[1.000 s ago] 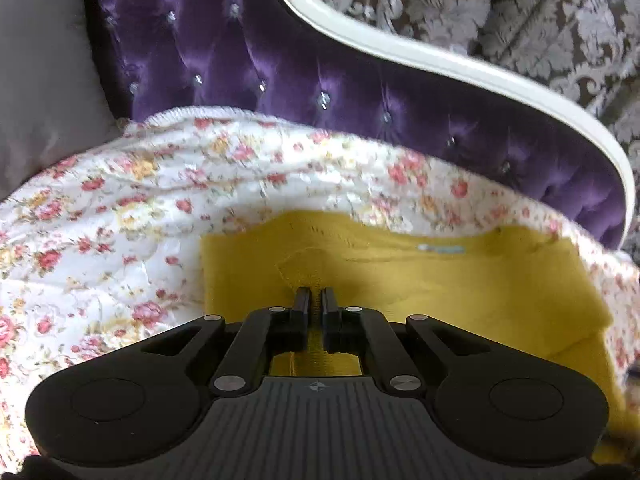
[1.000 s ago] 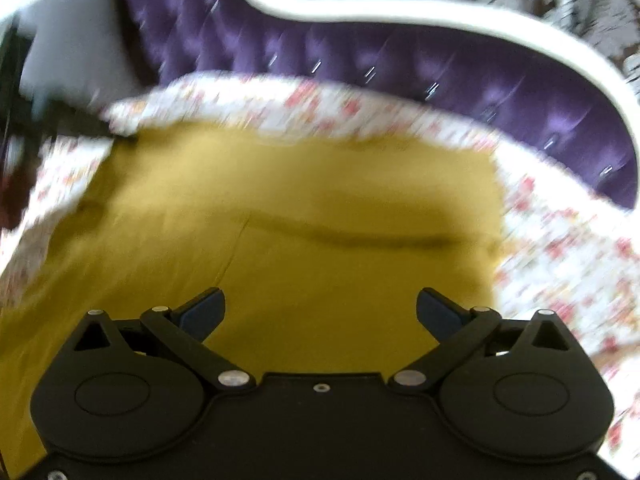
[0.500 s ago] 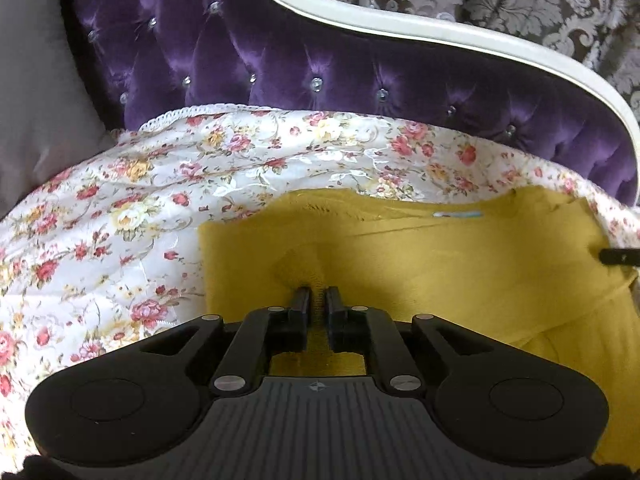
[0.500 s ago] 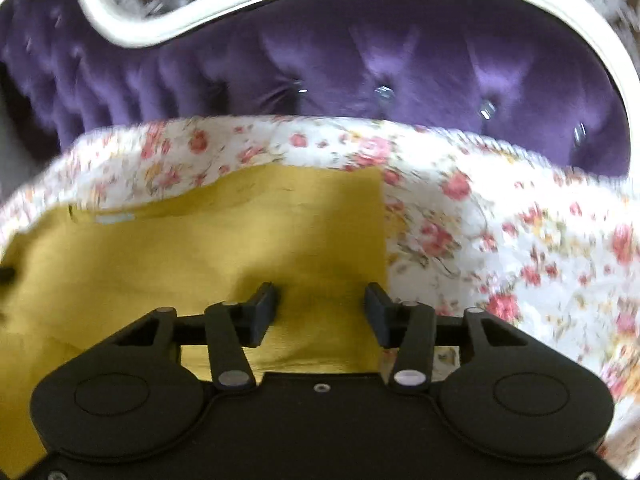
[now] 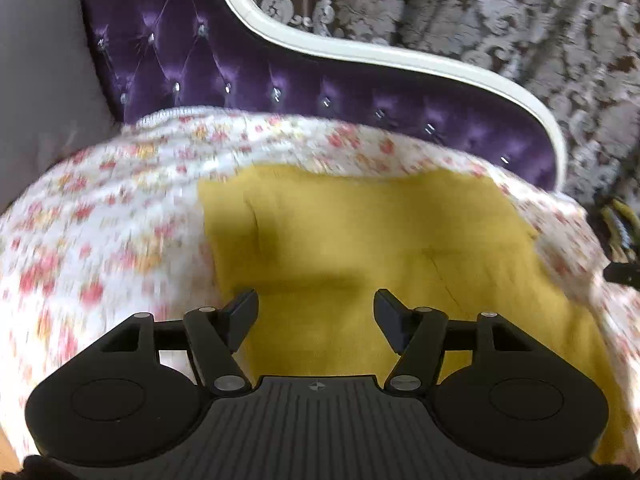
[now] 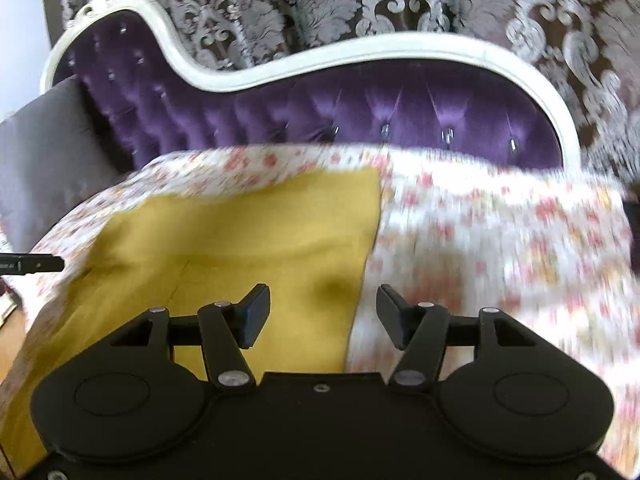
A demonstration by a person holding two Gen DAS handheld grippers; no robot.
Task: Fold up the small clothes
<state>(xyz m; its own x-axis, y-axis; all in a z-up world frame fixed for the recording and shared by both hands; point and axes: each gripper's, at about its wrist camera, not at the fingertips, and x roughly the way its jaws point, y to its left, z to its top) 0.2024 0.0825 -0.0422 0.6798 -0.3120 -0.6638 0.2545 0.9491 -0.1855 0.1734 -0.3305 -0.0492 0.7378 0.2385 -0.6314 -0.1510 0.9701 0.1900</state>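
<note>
Your left gripper (image 5: 316, 306) just opened, nothing gripped; right gripper (image 6: 323, 304) also parted, empty. Mustard knit garment (image 5: 360, 240) lies flat, rectangular, on the floral quilt (image 5: 100, 220), below the tufted purple headboard (image 5: 240, 76).

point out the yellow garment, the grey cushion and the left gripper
yellow garment (image 5: 360, 232): left wrist view, flat middle of the cloth
grey cushion (image 5: 44, 80): left wrist view, its front face
left gripper (image 5: 316, 312): left wrist view, the gap midway between its open fingertips
</note>
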